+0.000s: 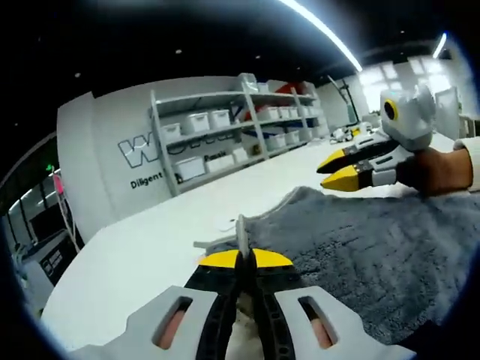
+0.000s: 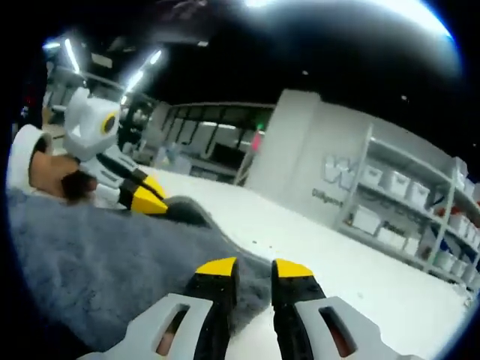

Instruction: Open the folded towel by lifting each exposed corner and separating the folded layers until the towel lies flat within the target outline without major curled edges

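On the white table: a grey towel (image 1: 375,247) lies spread over the near part of the table (image 1: 150,247), its pile fluffy and its far edge rumpled.
Towel in the right gripper view: the same grey towel (image 2: 97,255) covers the lower left, its edge running to the bare white table (image 2: 360,262).
Left gripper: the left gripper (image 1: 245,257), seen from its own camera, has its yellow-tipped jaws pressed together on a thin strip of the towel's edge, which stands up between the tips.
Left gripper from across: in the right gripper view the left gripper (image 2: 155,204) sits at the towel's far edge, a hand (image 2: 52,176) behind it; its tips meet the cloth.
Right gripper: the right gripper (image 2: 253,268) has its jaws a little apart, with grey towel fabric lying in the gap between them; whether they actually pinch it I cannot tell.
Right gripper from across: in the left gripper view the right gripper (image 1: 339,169) hovers at the towel's far side, a hand (image 1: 442,169) holding it.
Background: metal shelving (image 1: 240,127) with white storage bins (image 1: 199,121) stands against a wall with lettering.
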